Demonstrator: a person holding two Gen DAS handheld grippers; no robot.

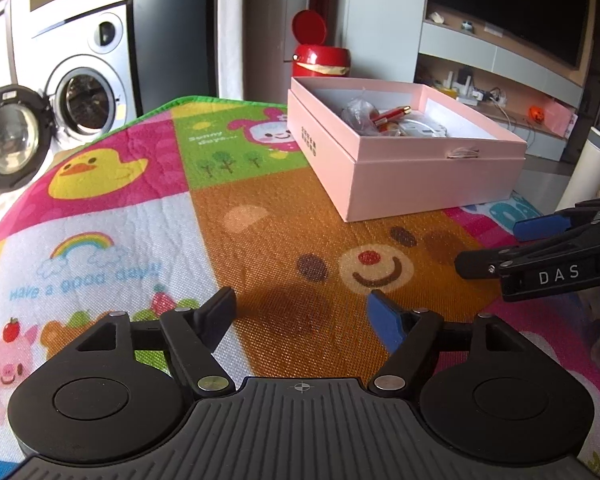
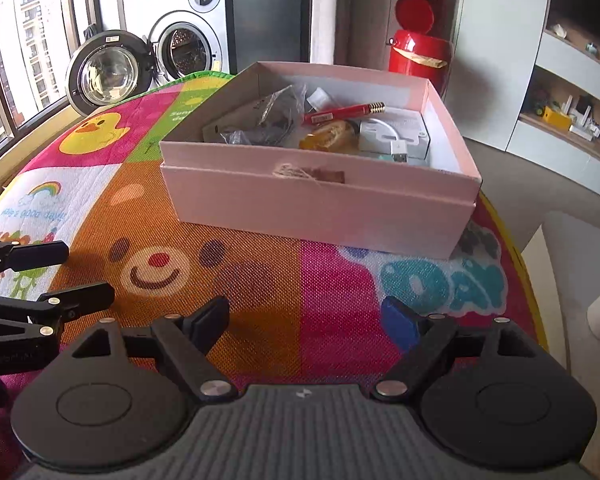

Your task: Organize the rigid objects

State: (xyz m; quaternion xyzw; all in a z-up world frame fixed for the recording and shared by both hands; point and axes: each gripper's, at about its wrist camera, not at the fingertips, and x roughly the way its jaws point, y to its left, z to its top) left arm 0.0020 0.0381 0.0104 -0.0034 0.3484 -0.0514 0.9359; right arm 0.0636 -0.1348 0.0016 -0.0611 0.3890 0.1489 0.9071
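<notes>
- Ahead of both grippers, on the cartoon-print mat (image 2: 260, 280) covering the bench, I see the pink box (image 2: 320, 204) standing open with the rigid objects already lying inside it.
- Inside, I make out a red pen-like tube (image 2: 342, 113) lying crosswise, a white adapter with a cable (image 2: 396, 136), an amber piece (image 2: 330, 138) and a crumpled clear bag (image 2: 268, 116).
- My left gripper (image 1: 304, 312) hangs over the bear face with its jaws spread and nothing between them.
- My right gripper (image 2: 308, 316) is likewise spread wide and empty, low over the mat.
- From the right gripper the box lies nearly straight ahead and close; from the left it sits up and to the right, further off, so I judge the right hand better placed to reach in.
- No loose item shows on the mat.
</notes>
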